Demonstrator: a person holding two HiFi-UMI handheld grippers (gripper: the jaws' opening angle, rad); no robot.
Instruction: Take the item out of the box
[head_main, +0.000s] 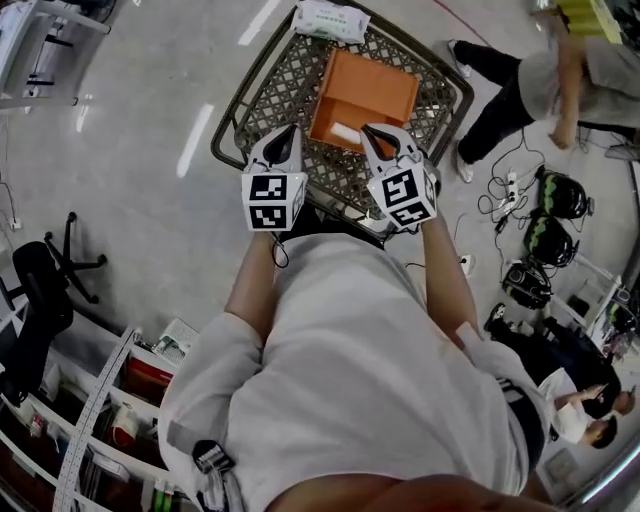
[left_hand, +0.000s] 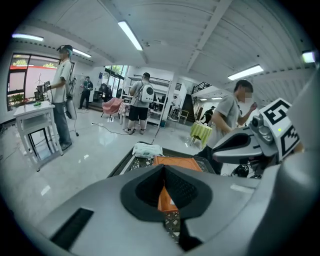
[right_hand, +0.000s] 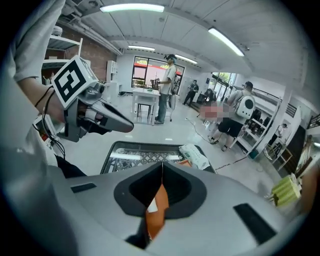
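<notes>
Head view: left claw (head_main: 291, 132) and right claw (head_main: 370, 133) both closed tight, empty, over the orange box (head_main: 365, 92).

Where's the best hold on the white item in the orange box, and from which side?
Probably from above, pinching across its narrow width: the white item lies flat in the open-topped orange box, whose walls block any sideways approach. Finer shape is unclear.

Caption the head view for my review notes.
Left tongs and right tongs, both shut, hover above an open orange box on a mesh table.
</notes>
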